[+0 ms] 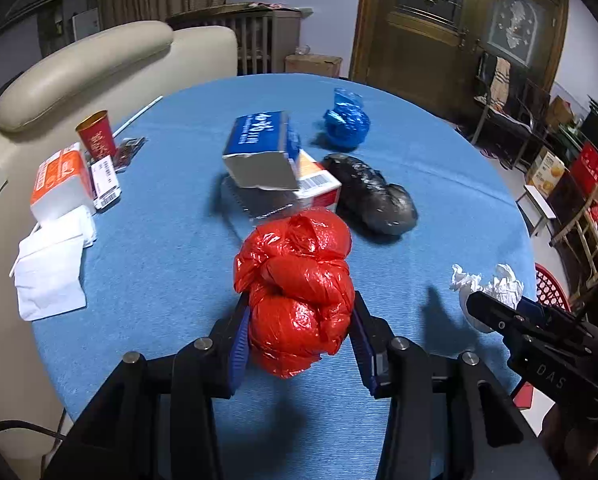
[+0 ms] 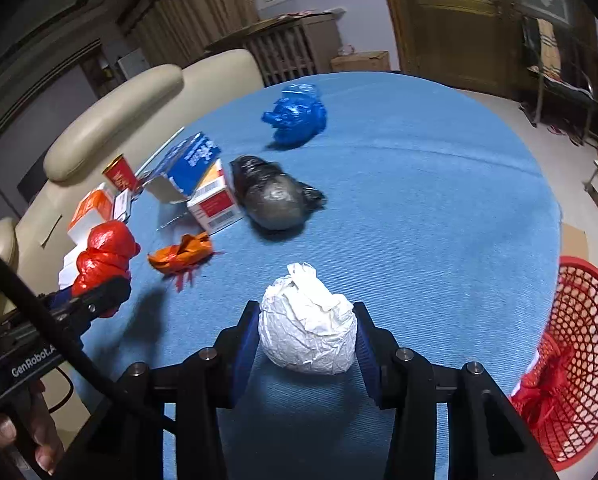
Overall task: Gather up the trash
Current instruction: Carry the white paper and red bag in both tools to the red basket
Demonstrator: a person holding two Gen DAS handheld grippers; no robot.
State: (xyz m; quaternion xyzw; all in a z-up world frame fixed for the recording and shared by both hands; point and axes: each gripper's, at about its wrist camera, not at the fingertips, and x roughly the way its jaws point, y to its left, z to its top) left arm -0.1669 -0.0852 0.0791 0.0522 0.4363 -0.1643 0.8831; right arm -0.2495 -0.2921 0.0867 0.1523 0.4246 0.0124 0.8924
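The left gripper (image 1: 299, 332) holds a red bag (image 1: 297, 292), a knotted plastic bundle; the blue-padded fingers (image 1: 238, 344) press on its lower half from both sides, and the bundle bulges up and forward past the fingertips, lifted clear of the blue bench (image 1: 159, 240); the right gripper (image 2: 307, 338) holds a white paper ball (image 2: 309, 322) in the same way, its fingers (image 2: 245, 340) closed on the ball's flanks, the crumpled top poking out ahead of them; in the right wrist view the left gripper shows at the left edge with the red bag sticking out of it, and in the left wrist view the right gripper shows at the right edge with the white paper at its tip; beyond the red bag on the bench lie a blue box (image 1: 259, 152) tilted on a white and red box (image 1: 319, 188), a black bag (image 1: 373, 196) just beside them, and a blue bag (image 1: 345, 120) farther back; an orange wrapper (image 2: 181, 254) lies near the boxes in the right wrist view; at the bench's left edge stand a red cup (image 1: 97, 136), an orange carton (image 1: 61, 184) and some white paper sheets (image 1: 51, 276); a red basket (image 2: 579, 344) sits off the bench's right edge, with red netting in it; a cream sofa (image 1: 79, 64) runs behind the bench.
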